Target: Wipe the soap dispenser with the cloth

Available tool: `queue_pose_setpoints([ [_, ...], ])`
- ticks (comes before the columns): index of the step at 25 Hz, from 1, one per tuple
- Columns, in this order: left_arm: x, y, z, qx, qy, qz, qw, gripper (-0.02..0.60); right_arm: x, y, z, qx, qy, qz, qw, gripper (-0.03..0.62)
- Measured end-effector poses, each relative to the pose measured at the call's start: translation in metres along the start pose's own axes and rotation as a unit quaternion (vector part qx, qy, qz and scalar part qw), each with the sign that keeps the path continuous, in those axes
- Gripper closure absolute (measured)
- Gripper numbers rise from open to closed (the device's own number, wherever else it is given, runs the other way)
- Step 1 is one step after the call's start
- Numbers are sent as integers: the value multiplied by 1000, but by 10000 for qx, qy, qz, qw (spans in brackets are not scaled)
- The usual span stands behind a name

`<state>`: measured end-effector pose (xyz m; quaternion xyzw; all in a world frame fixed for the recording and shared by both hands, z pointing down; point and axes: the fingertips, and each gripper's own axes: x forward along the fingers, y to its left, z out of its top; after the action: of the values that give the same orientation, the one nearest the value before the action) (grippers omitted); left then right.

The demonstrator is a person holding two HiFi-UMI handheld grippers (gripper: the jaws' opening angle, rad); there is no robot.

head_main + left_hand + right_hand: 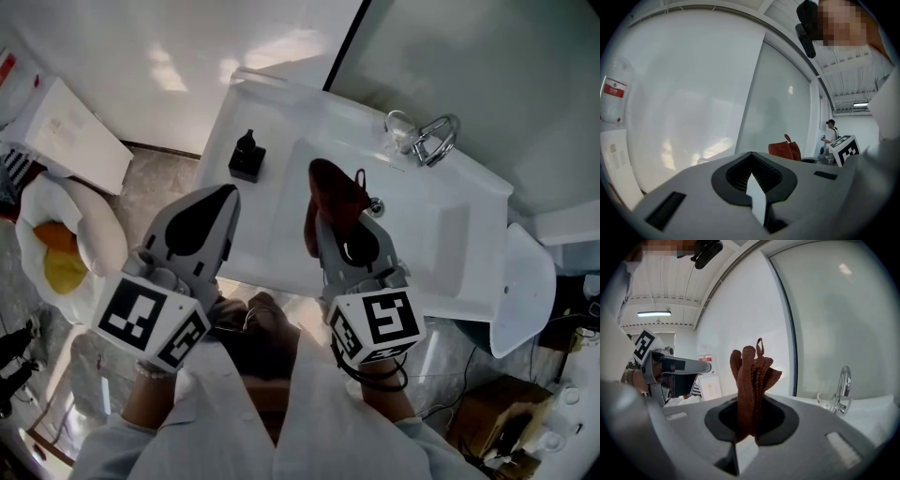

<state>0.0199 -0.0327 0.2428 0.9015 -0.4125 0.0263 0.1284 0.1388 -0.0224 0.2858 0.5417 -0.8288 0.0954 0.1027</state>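
The black soap dispenser (247, 157) stands on the left ledge of the white sink (450, 234). My right gripper (324, 223) is shut on a reddish-brown cloth (333, 199), which sticks up bunched from its jaws (751, 376) over the basin, to the right of the dispenser. My left gripper (226, 195) hovers just in front of the dispenser, a little apart from it, shut with nothing in it (751, 157). The left gripper view shows the cloth (784, 150) off to the right. The dispenser is out of sight in both gripper views.
A chrome faucet (434, 139) and a clear glass (400, 128) sit at the sink's back edge. A white box (70, 136) and an egg-shaped cushion (56, 246) lie on the floor at left. A white lidded fixture (527, 281) stands at right.
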Motion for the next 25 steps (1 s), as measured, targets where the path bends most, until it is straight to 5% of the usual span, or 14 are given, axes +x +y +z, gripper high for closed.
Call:
queue_pose_setpoints([
  [25,-87,37,0,49,-33,-651,9979,578,-14,107,5,-59,-85,-551,9984,539],
])
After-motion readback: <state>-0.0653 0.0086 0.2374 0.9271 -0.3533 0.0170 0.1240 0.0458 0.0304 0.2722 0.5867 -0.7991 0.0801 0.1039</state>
